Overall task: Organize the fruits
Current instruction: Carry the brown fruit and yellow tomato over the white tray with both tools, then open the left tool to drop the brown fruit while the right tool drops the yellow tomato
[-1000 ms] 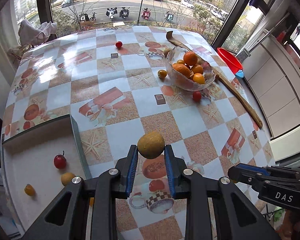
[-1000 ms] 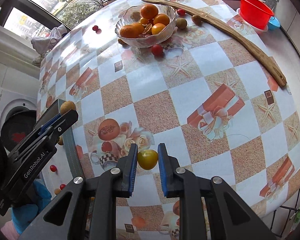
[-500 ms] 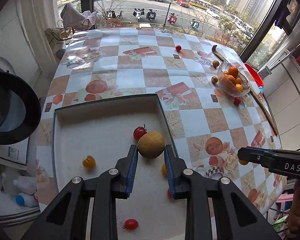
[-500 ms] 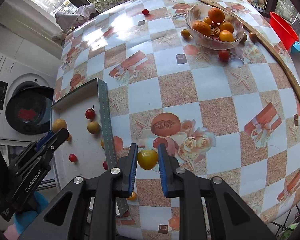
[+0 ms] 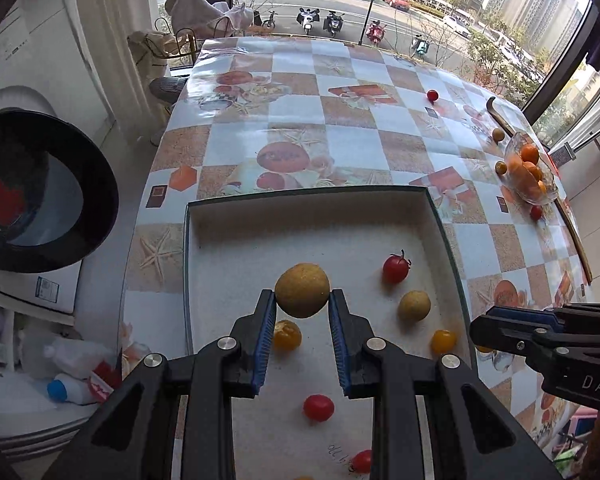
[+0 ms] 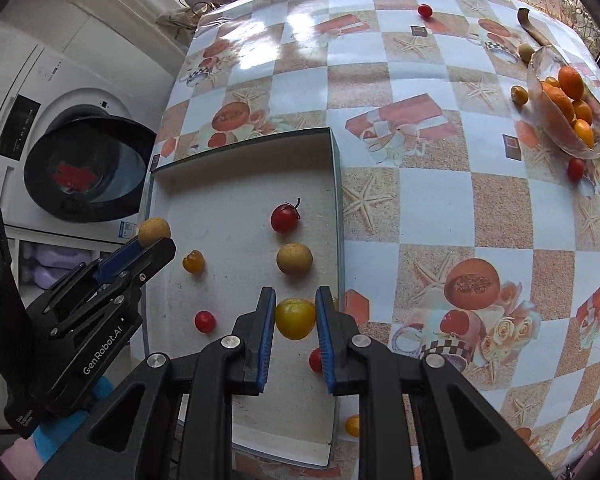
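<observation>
My left gripper point(image 5: 302, 307) is shut on a tan round fruit point(image 5: 302, 290) and holds it above the white box tray point(image 5: 300, 196). My right gripper point(image 6: 295, 312) is shut on a yellow tomato point(image 6: 295, 318) over the tray's right side point(image 6: 337, 208). In the tray lie a red cherry tomato point(image 5: 395, 269), a tan fruit point(image 5: 414, 306), yellow tomatoes point(image 5: 287, 335) and small red tomatoes point(image 5: 318, 407). The left gripper also shows in the right wrist view point(image 6: 154, 240), and the right gripper in the left wrist view point(image 5: 484, 330).
A glass bowl point(image 6: 540, 92) of oranges stands at the table's far right, with loose fruits point(image 6: 518, 94) and red tomatoes point(image 6: 575, 169) around it. A red tomato point(image 6: 424, 10) lies far back. A washing machine point(image 6: 80, 168) stands left of the table. A wooden stick point(image 5: 500, 114) lies by the bowl.
Both grippers have swung left from the open table to above the tray, each still holding its fruit. The bowl now lies far to the right.
</observation>
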Demonstrator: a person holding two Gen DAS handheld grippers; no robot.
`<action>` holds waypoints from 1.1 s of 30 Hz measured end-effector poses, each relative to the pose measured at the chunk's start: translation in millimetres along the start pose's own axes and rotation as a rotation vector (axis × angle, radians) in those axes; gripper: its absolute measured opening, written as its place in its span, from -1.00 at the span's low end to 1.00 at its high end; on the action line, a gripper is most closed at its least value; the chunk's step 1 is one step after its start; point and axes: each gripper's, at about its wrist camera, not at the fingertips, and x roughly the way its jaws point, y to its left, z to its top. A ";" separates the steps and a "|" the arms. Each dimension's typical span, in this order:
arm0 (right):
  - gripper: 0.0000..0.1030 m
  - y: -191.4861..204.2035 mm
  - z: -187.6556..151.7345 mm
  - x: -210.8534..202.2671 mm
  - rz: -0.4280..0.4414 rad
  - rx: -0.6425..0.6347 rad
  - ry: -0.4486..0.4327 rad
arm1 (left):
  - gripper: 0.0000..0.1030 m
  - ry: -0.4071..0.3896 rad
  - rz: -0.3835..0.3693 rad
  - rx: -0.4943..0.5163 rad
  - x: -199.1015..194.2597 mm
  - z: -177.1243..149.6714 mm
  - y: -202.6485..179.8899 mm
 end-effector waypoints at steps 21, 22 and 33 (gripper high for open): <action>-0.54 35.9 -24.5 72.5 -0.127 -0.151 0.056 | -0.42 0.146 0.043 0.021 59.9 15.6 9.7; -0.53 38.7 -25.4 73.3 -0.139 -0.169 0.050 | -0.38 0.156 0.048 0.026 61.1 15.2 9.1; 0.15 46.6 -39.2 54.9 -0.097 -0.222 0.069 | 0.33 0.151 0.071 0.032 47.1 13.9 5.8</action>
